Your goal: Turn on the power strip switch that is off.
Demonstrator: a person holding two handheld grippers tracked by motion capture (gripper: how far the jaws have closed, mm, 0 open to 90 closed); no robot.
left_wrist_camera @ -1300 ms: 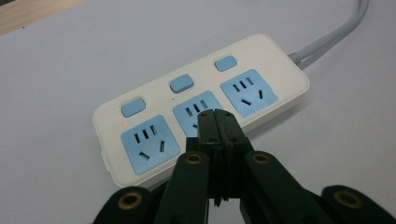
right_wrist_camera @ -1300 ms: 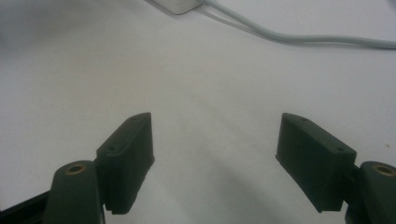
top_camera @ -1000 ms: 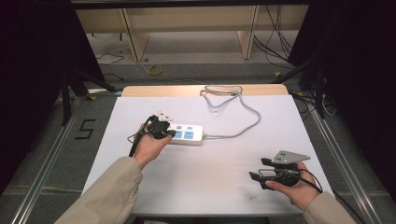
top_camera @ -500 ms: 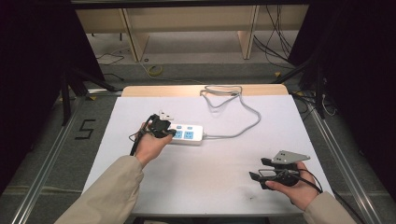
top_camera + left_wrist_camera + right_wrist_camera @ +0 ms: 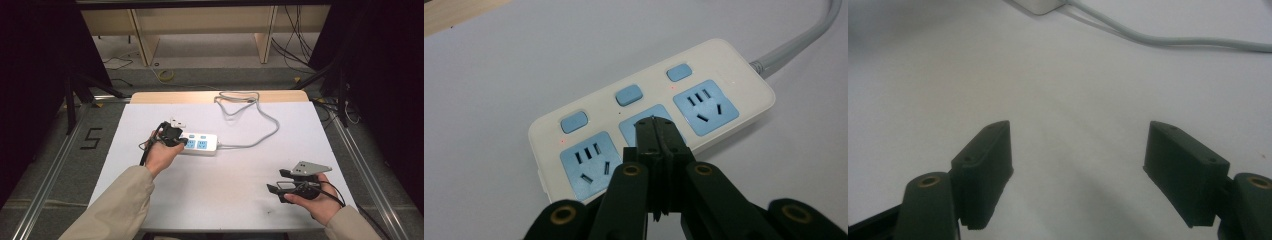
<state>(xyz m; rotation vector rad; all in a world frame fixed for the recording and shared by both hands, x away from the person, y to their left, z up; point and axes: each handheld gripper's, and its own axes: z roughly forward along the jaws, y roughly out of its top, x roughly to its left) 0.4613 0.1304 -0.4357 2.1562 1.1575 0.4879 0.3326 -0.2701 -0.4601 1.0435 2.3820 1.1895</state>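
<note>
Left gripper view has the left gripper with its jaws pinched fully together, nothing between them, tips sitting right over the middle socket of the power strip. Can't tell if they actually touch the plastic or just hover above it. The strip is a white three-outlet bar with rounded corners, pale blue socket faces and a pale blue switch above each one, with tiny red dots glowing beside the switches. It runs diagonally from lower left to upper right of that frame, and its grey cable leaves at the upper right.

From the high view the strip lies flat, a bit left of centre on the white table, with the left hand just beside its left end. The cable curves off right, then loops up toward the wooden far edge.

The right gripper sits well apart at the lower right, held in the right hand. In the right gripper view its jaws are spread wide over bare table, holding nothing. Nothing lies between either gripper and the strip.
</note>
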